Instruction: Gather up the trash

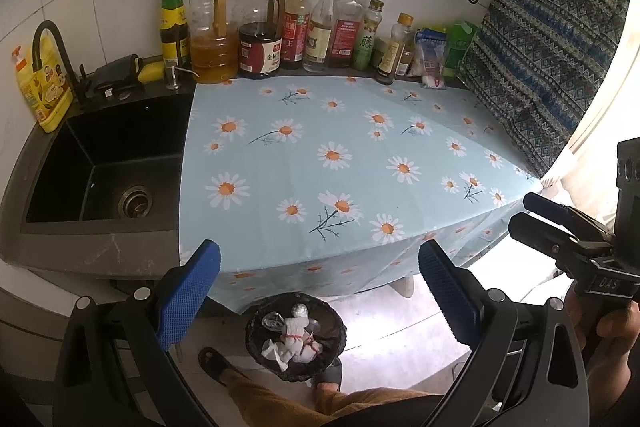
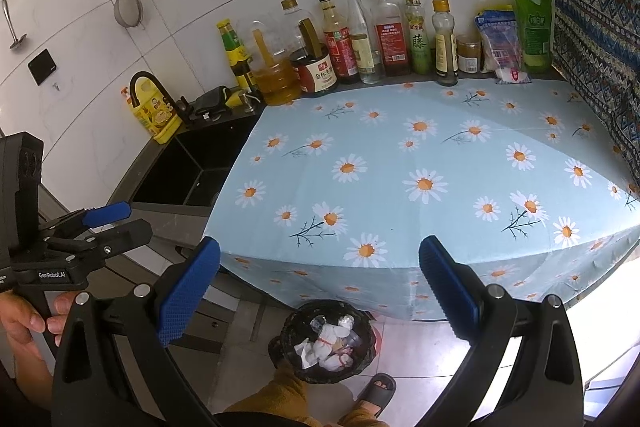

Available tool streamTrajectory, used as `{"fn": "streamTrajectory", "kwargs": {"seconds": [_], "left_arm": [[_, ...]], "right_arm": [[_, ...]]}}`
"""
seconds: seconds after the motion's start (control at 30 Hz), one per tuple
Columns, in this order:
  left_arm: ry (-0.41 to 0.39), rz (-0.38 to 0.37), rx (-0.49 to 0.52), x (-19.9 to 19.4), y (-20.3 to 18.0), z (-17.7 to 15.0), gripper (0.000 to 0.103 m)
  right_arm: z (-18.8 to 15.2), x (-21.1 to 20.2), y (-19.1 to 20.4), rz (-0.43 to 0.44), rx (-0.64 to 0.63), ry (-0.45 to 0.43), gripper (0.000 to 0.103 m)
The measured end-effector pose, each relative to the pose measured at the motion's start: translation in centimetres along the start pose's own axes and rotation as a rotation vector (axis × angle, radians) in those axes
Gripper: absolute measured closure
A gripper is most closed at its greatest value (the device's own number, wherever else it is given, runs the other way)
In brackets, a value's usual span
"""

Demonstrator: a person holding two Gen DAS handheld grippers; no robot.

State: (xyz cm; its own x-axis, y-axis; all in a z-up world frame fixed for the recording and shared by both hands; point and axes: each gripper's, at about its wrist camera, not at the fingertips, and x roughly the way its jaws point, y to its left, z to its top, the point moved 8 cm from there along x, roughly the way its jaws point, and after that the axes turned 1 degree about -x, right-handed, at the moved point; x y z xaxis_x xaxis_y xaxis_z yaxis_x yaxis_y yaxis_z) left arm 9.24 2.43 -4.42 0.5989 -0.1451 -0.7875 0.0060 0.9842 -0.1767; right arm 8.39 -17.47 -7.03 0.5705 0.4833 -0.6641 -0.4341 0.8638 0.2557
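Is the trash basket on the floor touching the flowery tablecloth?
Cannot tell. In the right wrist view the trash basket rim overlaps the flowery tablecloth hem, hiding any gap.

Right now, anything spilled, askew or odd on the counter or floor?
Nothing spilled. One thing stands out: a small white packet lies flat on the counter in front of the upright bags at the back right. The trash basket stands upright on the floor holding crumpled tissues. Both grippers' jaws are open and empty.
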Motion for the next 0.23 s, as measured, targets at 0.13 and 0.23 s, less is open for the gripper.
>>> {"fn": "streamTrajectory", "kwargs": {"seconds": [0.13, 0.23], "left_arm": [[0.0, 0.006, 0.006, 0.11, -0.03, 0.01, 0.007], [0.001, 0.005, 0.005, 0.14, -0.02, -0.08, 0.007]], "right_arm": [[-0.03, 0.06, -0.07, 0.001, 0.0, 0.002, 0.004], [-0.01, 0.03, -0.18, -0.003, -0.001, 0.002, 0.004]]}}
